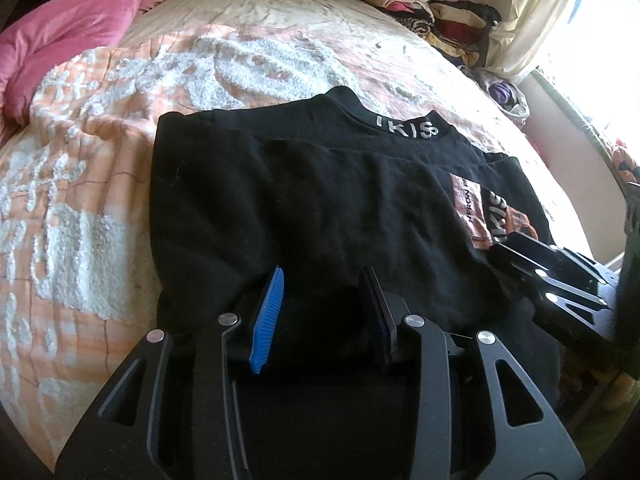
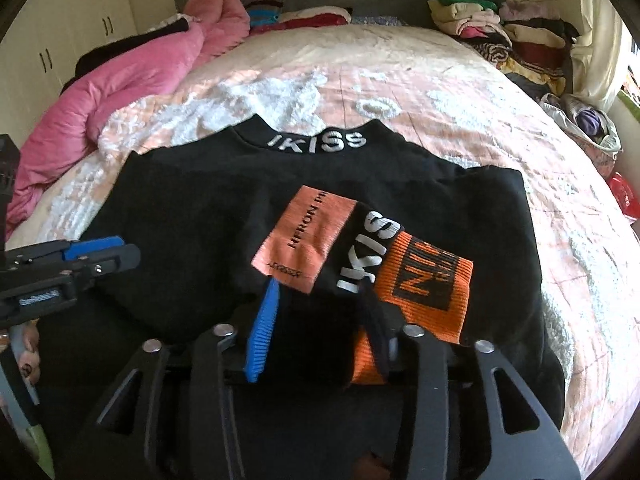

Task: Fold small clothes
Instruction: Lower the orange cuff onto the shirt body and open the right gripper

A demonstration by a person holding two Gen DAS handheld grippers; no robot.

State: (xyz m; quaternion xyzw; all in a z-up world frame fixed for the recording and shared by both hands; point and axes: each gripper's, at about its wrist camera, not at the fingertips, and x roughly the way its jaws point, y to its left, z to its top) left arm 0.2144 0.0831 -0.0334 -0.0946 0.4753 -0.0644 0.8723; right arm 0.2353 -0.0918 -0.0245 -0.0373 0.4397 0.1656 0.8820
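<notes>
So the black top (image 2: 224,216) is lying flat on the bed (image 2: 460,92), collar end away from both grippers, with the white lettering on the collar facing up. It's been folded in already, and a sleeve with a pink patch and an orange striped cuff (image 2: 424,292) lies across the side nearer the right gripper.

Right gripper (image 2: 320,300): fingers stand partly apart, a moderate gap. The near hem of the top sits right between them, the orange cuff running under the dark right-hand finger (image 2: 376,320). Whether the pads actually press the cloth, I can't tell; looks more like loose contact.

Left gripper (image 1: 324,284): fingers also partly apart, a bit narrower, with dark fabric of the near edge filling the gap. Can't tell if it's pinched or just lying there.

Both grippers tilt downward toward the bed from the near edge, side by side, each one's tip showing at the edge of the other's view. Pink blanket (image 2: 132,80) sits beyond the left one, a pile of clothes (image 2: 500,28) beyond the right.
</notes>
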